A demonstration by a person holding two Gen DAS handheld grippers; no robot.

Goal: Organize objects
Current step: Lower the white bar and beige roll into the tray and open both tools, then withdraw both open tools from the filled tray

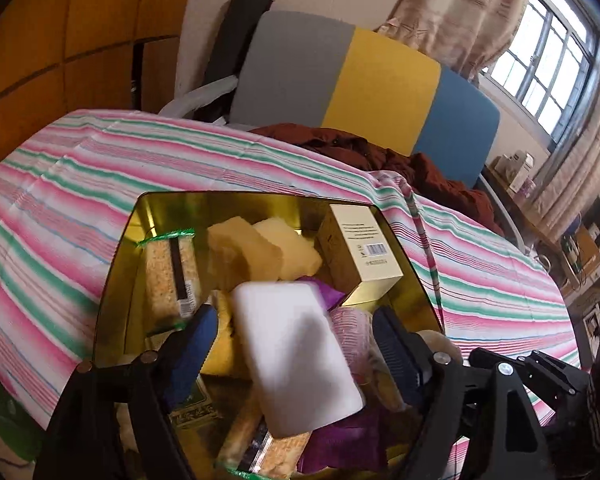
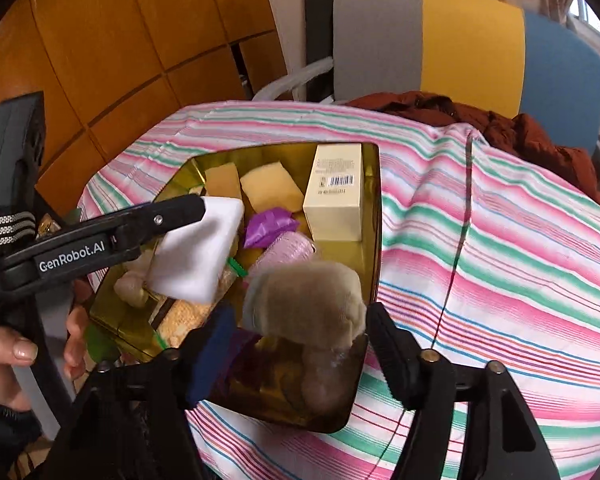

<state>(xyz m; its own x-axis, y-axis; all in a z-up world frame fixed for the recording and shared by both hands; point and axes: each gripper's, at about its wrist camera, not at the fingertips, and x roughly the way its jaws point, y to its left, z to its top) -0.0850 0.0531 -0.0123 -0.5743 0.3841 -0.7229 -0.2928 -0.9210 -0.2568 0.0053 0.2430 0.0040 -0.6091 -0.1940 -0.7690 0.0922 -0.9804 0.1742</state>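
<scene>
I am working two hand-held grippers over a gold tin (image 2: 374, 208) that sits on a table under a pink, green and white striped cloth (image 2: 500, 240); the tin is where the loose things are being gathered, and it is already crowded. My left gripper (image 1: 292, 334) is spread wide above the tin's near left part, with a white foam block (image 1: 296, 356) between its blue pads but, as far as I can judge, not pinched; the block looks blurred, so it may be dropping or just let go onto the pile. In the right view one finger (image 2: 172, 212) of that gripper lies along the block's far edge. My right gripper (image 2: 300, 334) is also spread, over the tin's near right corner, with a fuzzy tan lump (image 2: 306, 300) between its jaws; I cannot tell whether a pad touches it. In the far part of the tin stand two yellow sponges (image 2: 256, 184) and, at the far right, a cream box (image 2: 334, 200) on end, likely upright to save room. A purple wrapper (image 2: 266, 226) and a snack bar (image 1: 172, 276) fill the gaps. A hand (image 2: 8, 356) shows at the left edge.
</scene>
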